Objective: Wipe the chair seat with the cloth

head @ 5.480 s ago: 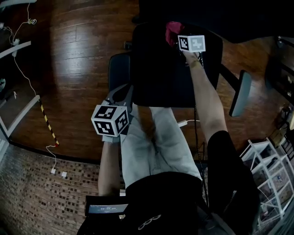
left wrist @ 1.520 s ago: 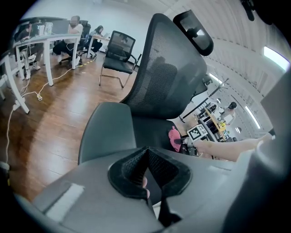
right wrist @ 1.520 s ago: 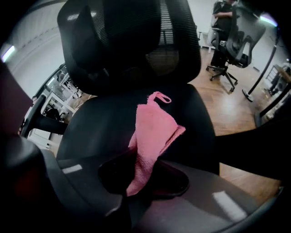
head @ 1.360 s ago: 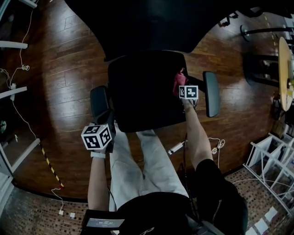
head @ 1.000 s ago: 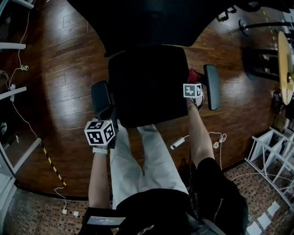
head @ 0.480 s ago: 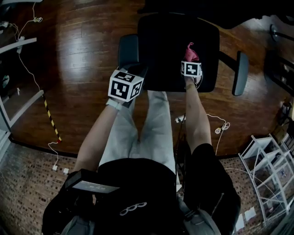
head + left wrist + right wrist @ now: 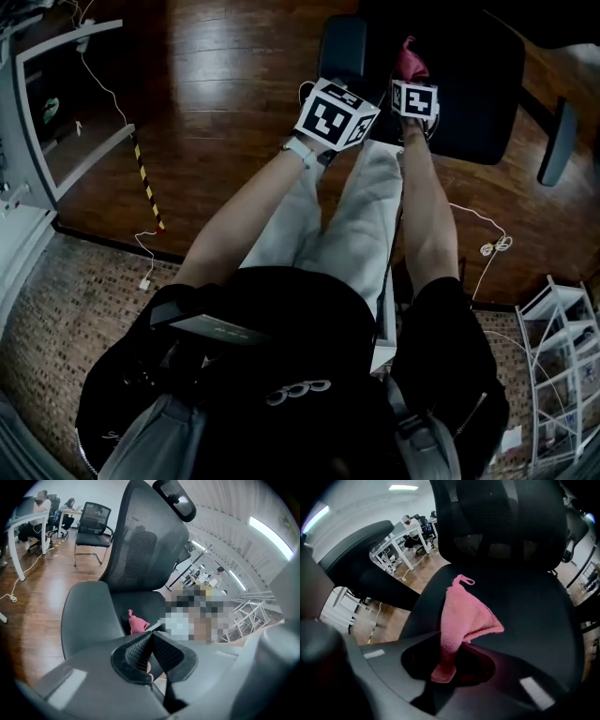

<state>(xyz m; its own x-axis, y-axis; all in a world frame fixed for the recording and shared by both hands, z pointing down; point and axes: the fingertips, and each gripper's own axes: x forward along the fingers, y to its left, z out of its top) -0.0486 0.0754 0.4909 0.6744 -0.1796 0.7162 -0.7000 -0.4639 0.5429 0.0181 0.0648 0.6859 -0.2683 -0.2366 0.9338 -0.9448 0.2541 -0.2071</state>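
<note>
A pink cloth (image 7: 461, 618) is pinched in my right gripper (image 7: 452, 656), which is shut on it; the cloth's free end lies on the black chair seat (image 7: 525, 606). In the head view the cloth (image 7: 410, 62) shows just beyond the right gripper's marker cube (image 7: 415, 98), at the near left part of the seat (image 7: 473, 94). My left gripper (image 7: 150, 641) is shut with nothing between its jaws, beside the seat's front left corner; its marker cube (image 7: 335, 113) sits close to the right one. In the left gripper view the cloth (image 7: 136, 623) lies on the seat (image 7: 140, 606).
The chair has a mesh backrest (image 7: 145, 541), a headrest (image 7: 176, 501) and armrests (image 7: 556, 141) (image 7: 341, 42). The person's legs (image 7: 352, 220) stand before the chair on a wooden floor (image 7: 216, 94). A cable (image 7: 487, 248) lies at right, a white rack (image 7: 558, 366) at lower right.
The head view has swung, so the chair now sits at upper right. The right gripper with the cloth has crossed from the seat's right side to its near left. The left gripper came close beside it.
</note>
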